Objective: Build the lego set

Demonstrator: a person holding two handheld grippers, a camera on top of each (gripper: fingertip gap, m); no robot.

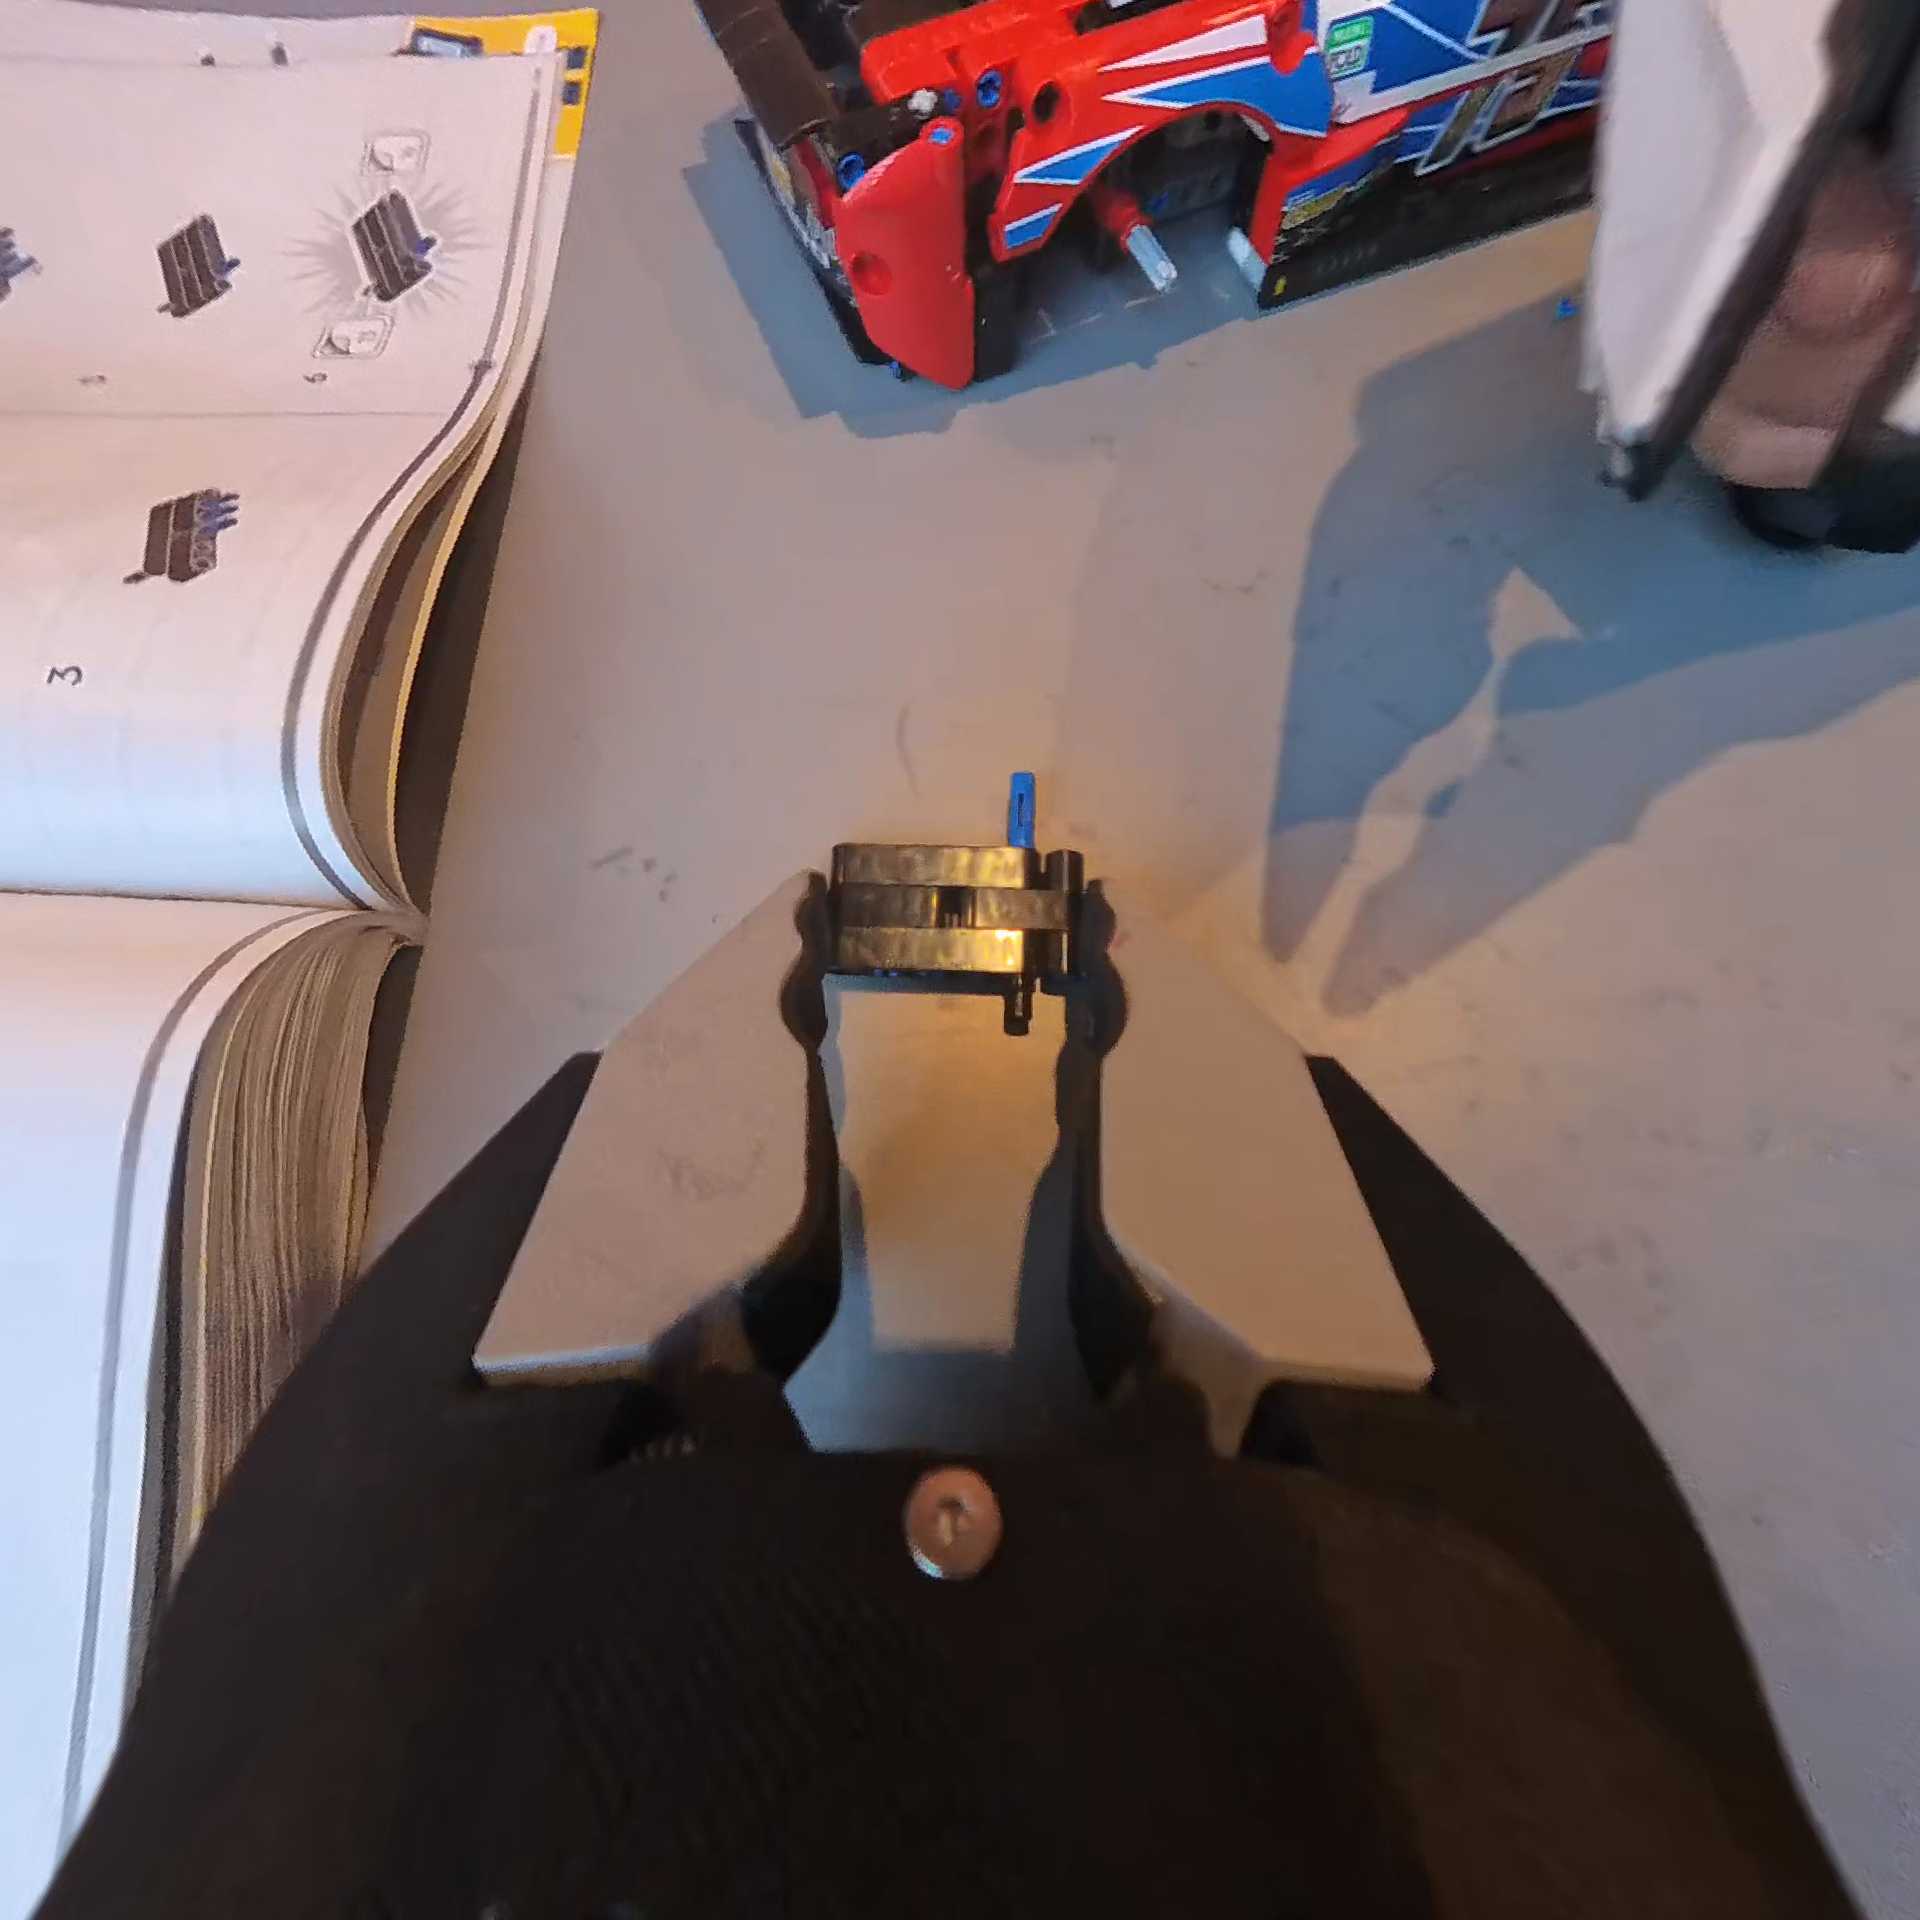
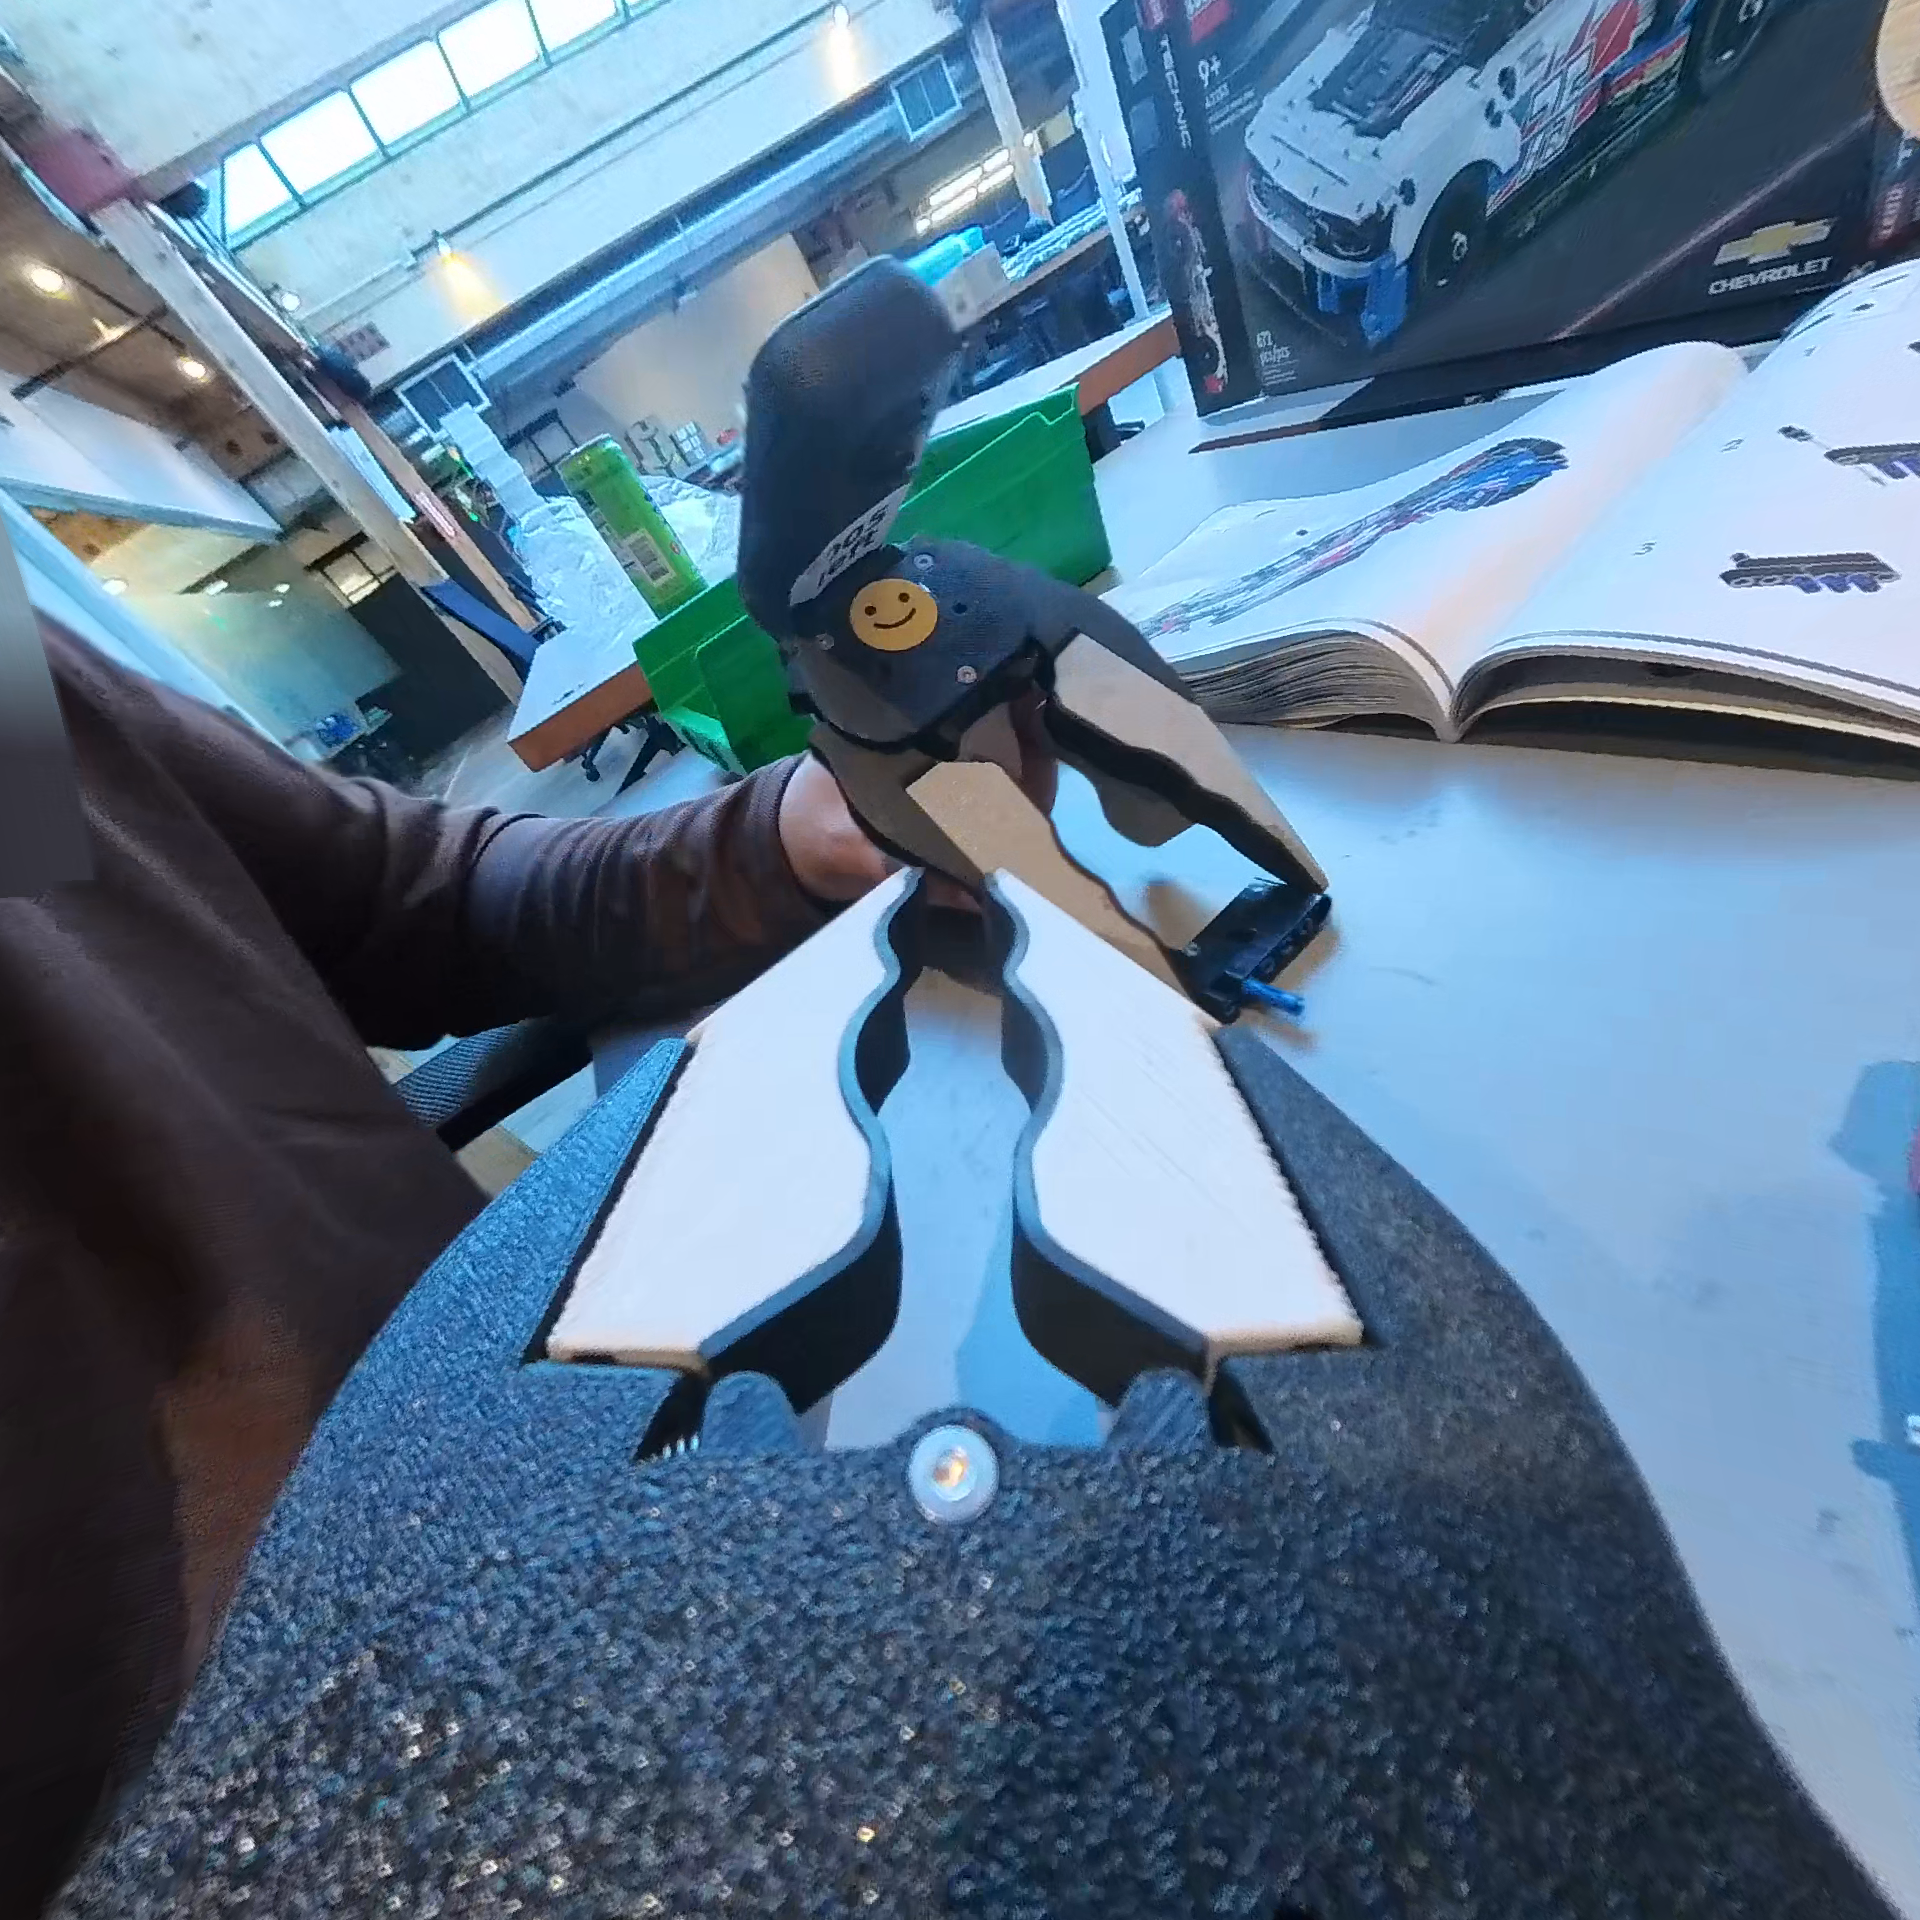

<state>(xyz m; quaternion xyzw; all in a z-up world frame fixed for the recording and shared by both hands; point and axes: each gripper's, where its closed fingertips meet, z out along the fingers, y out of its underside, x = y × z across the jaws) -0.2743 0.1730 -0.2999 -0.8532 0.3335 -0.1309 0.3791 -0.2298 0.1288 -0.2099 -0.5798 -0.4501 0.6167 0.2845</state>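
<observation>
Black beam stack [image 1: 951,914] with its blue pin [image 1: 1020,802] sits clamped in the left tool [image 1: 951,940] just above the worktop [image 1: 1351,1091]; right tool [image 2: 951,904] is empty, jaws narrowly parted. Red car body [image 1: 1091,156] looks half-built, much remains.

The bare white table top [image 1: 1039,582] is open ahead of the left gripper [image 1: 951,914], all the way to the red, blue and black toy car body [image 1: 1049,166] at the far side. The thick open paper instruction book [image 1: 208,520] blocks the left side. A blurry white and dark thing [image 1: 1756,239] stands at the far right. The small stack of black plastic beams [image 1: 951,909] with a blue pin fills the gap between the fingers.
</observation>
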